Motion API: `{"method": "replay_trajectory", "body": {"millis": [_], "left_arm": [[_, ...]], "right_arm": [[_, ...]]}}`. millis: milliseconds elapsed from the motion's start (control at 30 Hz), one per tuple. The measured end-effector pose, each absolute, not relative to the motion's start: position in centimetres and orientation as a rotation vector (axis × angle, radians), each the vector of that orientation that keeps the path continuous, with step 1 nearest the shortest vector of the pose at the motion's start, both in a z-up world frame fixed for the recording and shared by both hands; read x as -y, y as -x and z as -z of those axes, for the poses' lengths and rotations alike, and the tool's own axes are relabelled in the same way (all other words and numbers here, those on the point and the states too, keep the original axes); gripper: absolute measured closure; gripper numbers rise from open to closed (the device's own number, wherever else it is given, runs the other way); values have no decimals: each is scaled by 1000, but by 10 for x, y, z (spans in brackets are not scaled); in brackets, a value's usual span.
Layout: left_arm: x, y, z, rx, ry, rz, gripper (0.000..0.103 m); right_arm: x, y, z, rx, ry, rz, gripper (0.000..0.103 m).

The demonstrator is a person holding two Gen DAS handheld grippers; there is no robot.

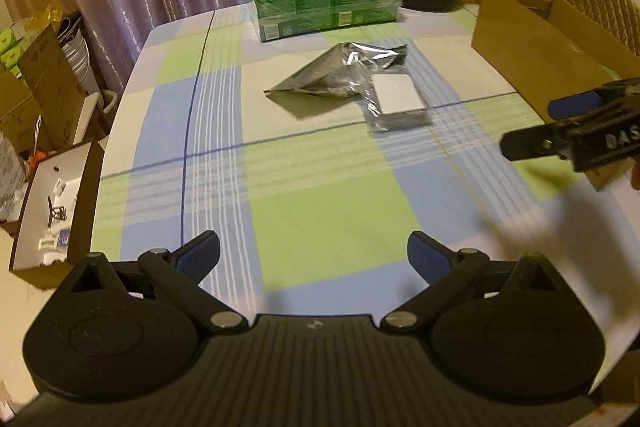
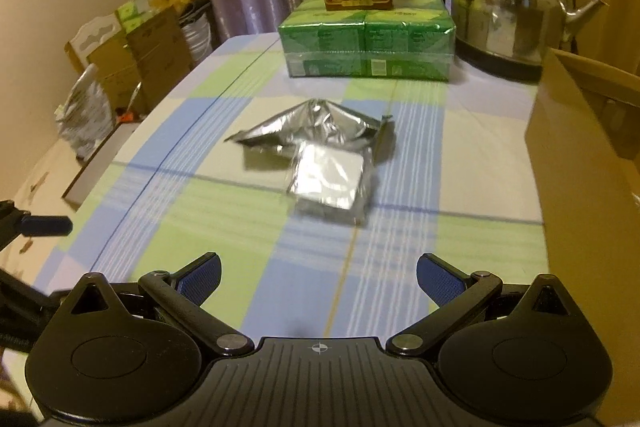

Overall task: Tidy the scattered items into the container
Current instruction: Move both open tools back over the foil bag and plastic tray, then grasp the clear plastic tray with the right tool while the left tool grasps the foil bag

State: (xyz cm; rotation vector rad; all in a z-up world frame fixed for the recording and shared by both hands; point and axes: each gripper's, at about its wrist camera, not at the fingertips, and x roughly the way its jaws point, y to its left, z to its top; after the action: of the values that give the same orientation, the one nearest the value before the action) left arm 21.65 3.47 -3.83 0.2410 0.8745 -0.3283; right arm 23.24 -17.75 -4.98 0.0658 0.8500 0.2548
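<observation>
We held both grippers low over the near edge of the checked tablecloth (image 2: 256, 227), neither one carrying anything. The left gripper (image 1: 314, 259) had its fingers spread wide, and so did the right gripper (image 2: 318, 277), which pointed almost straight at the work.

The scattered items lay together in the middle of the table: a crumpled silver foil bag (image 2: 316, 125), and touching its near edge a flat foil-wrapped packet (image 2: 330, 183) with a pale face. The cardboard box (image 1: 536, 47) stood open on the right, near them.

We judged the bag to be light, thin and slippery, likely to crumple and slide rather than resist, so a raised fold or a corner seemed the best place to pinch. The packet looked stiffer and block-like; we reckoned its two opposite side edges would give the surer hold, though its smooth wrap might slip under a weak squeeze.
</observation>
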Motion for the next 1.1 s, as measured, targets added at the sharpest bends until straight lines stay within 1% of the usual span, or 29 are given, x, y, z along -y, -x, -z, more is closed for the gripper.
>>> {"method": "replay_trajectory", "body": {"millis": [233,500,733,933,967,1000,1033,1100], "left_arm": [[-33,-266,52,-856,-291,383,5],[-27,-316,67,-839,-386,445,5],[-24,-338,84,-841,-424,473,5],[-25,-345,94,-854,-414,473,5],[-25,-345,95,-855,-414,472,5],[-25,-346,95,-856,-414,472,5],[-25,-347,95,-857,-414,474,5],[-23,-348,94,-857,-419,482,5]], "right_arm": [[169,-284,77,-861,-92,-211,2],[156,-321,103,-882,-73,-204,2],[148,-341,123,-896,-39,-184,2],[144,-344,128,-882,-4,-170,3],[144,-344,128,-881,6,-168,4],[144,-344,128,-880,12,-166,15],[146,-343,128,-878,15,-167,21],[148,-343,126,-880,20,-171,27]]}}
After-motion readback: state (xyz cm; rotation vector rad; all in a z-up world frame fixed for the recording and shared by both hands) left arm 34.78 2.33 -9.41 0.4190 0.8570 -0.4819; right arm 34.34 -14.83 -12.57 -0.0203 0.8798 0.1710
